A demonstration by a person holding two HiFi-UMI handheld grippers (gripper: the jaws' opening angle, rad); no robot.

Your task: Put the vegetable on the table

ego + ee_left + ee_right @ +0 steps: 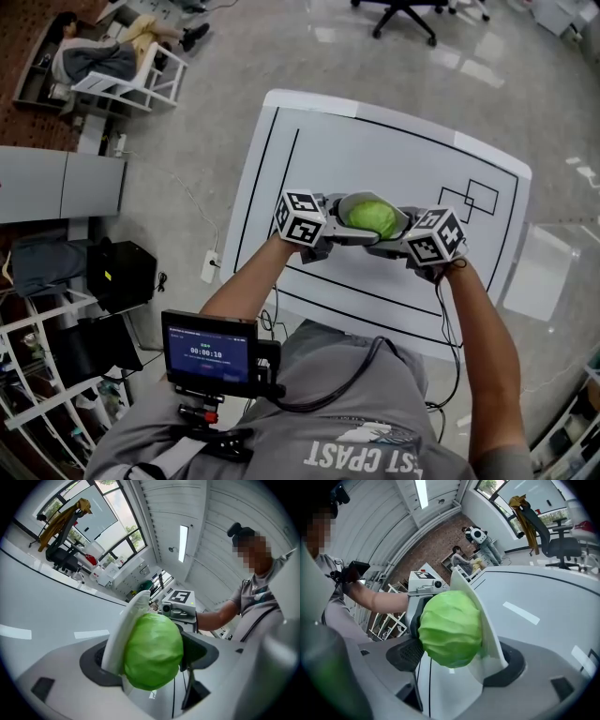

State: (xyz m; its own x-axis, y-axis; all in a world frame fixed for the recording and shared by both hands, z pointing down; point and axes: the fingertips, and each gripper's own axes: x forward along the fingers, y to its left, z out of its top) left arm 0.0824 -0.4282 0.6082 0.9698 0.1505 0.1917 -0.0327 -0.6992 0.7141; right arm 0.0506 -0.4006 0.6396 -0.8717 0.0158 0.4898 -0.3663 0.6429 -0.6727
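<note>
White table (375, 141) ruled with black lines, spread directly beneath both grippers, grey floor all round it. Clasped between them, a green cabbage (371, 216): caught from one side by the left gripper (342, 221), from the other by the right gripper (401, 227), the two pointing nose to nose. Seen along the left gripper's own jaws, fills the gap, pressed against the white finger (123, 625) on one side and meeting the dark part opposite. Much the same along the right gripper, white finger (487, 620) flat against the leaves. Both pairs of jaws spread wide, then, yet closed on the round head rather than empty. Hangs clear of the table, with white showing under it in both gripper views, so not yet set down. Judged as the lowering step: poised over the marked area, release yet to come. Next calls for bringing both grippers down together and level until the underside of the head rests on the table beneath the jaws. After that, calls for spreading both pairs evenly and drawing each gripper back along its own line, away from the other. Worth watching: being round, likely to roll once freed, so better let go gently and only with the weight fully on the table.
</note>
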